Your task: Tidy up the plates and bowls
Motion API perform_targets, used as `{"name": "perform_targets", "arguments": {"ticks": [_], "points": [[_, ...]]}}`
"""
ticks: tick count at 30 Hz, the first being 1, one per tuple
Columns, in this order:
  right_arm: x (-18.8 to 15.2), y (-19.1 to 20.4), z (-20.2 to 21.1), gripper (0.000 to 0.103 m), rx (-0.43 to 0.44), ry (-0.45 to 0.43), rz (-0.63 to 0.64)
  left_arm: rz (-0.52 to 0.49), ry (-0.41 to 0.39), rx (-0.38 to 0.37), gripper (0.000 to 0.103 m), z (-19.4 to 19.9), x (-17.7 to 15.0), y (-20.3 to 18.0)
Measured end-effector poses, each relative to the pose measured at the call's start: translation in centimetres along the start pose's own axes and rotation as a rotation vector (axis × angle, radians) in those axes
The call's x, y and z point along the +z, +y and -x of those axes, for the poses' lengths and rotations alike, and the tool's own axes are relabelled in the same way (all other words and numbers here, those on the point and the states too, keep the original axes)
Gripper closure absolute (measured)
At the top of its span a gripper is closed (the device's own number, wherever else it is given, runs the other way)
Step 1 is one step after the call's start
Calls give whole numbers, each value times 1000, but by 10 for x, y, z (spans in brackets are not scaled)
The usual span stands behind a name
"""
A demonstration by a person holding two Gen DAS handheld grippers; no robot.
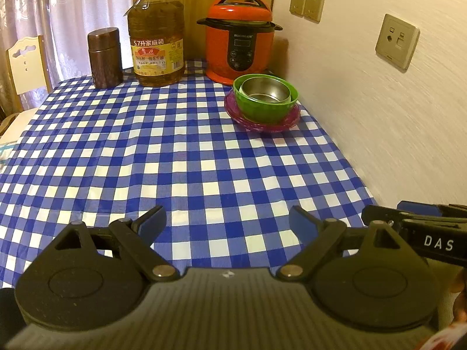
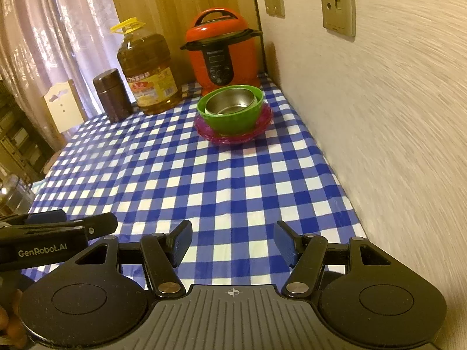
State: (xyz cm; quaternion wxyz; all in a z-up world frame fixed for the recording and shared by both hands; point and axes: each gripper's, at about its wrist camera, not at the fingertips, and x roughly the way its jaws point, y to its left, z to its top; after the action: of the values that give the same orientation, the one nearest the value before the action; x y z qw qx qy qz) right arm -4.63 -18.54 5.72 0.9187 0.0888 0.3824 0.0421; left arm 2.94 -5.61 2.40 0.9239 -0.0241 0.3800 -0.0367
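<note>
cooker (image 1: 238, 38) behind stacked bowls (image 1: 265, 99).

Ahead of my left gripper (image 1: 227, 221) and right gripper (image 2: 233, 242), which sit side by side over the near table (image 1: 186, 175), a steel bowl (image 1: 264, 90) nests in a larger bowl (image 1: 262, 110) standing on stacked plates (image 1: 256, 124), far right beside the wall (image 1: 364, 110). Behind them stands a cooker (image 1: 238, 40); to its left an oil jug (image 1: 157, 38), then a canister (image 1: 105, 58).
</note>
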Motion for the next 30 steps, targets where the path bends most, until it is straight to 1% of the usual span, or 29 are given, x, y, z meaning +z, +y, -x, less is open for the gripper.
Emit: {"name": "perform_targets", "arguments": {"ticks": [9,16,30], "points": [[-6,3,7,41,4,3,10,-6,2,5,13,12,-7,-1],[-7,4,10,41,6,3,12,0,5,-8,13,19,-10,1],[-6,4,13,41,2,1,11,4,6,-9,13,20,-10,2]]}}
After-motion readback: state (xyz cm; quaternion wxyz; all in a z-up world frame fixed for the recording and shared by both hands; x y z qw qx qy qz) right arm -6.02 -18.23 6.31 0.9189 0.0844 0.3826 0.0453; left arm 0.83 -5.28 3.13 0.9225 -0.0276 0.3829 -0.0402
